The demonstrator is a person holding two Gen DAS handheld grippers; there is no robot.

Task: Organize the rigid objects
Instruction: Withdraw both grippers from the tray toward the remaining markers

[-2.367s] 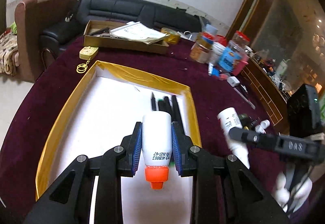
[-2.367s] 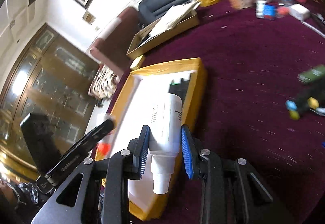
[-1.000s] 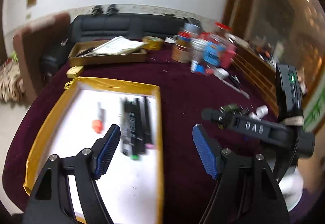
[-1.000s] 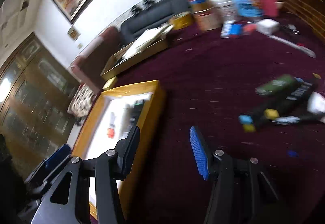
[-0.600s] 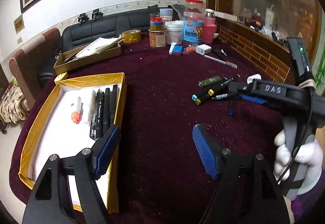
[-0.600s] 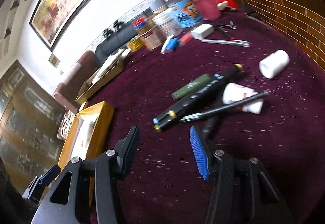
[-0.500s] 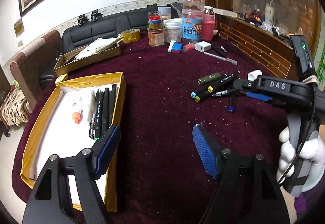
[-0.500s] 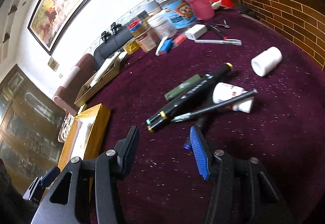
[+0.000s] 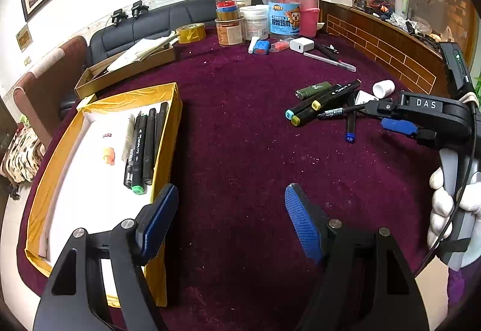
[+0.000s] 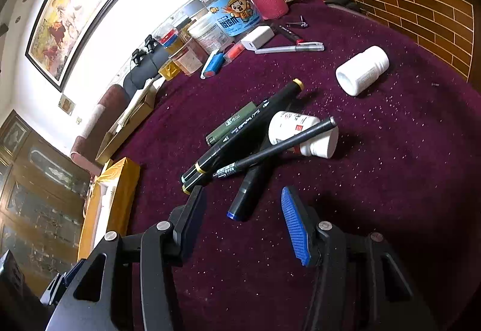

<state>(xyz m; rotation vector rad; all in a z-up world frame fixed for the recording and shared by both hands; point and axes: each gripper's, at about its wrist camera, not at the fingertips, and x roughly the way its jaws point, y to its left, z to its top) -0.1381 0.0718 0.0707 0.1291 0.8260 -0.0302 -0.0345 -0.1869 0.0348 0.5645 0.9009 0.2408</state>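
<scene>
A gold-edged box (image 9: 168,126) with a white floor holds several black markers (image 9: 147,144) and an orange-capped tube (image 9: 108,155). My left gripper (image 9: 230,201) is open over bare purple cloth beside the box, nothing between its pads. To the right lies a heap of markers (image 10: 240,132), a thin black pen (image 10: 276,147), a blue-tipped marker (image 10: 246,195) and a white bottle (image 10: 303,132). My right gripper (image 10: 243,208) is open just short of the blue-tipped marker. It shows in the left wrist view too, as the right gripper (image 9: 399,117) held by a white-gloved hand (image 9: 445,211).
A white cap-like jar (image 10: 362,69) lies beyond the heap. Jars and tubs (image 9: 279,18), a white charger (image 9: 302,44), a silver pen (image 9: 329,60) and a tape roll (image 9: 191,32) crowd the table's far side. A cardboard box (image 9: 126,66) with papers sits behind the gold box.
Both grippers let go of the tube and the bottle, which now lie in the gold box, and swung right. The right gripper has closed in on the marker heap.
</scene>
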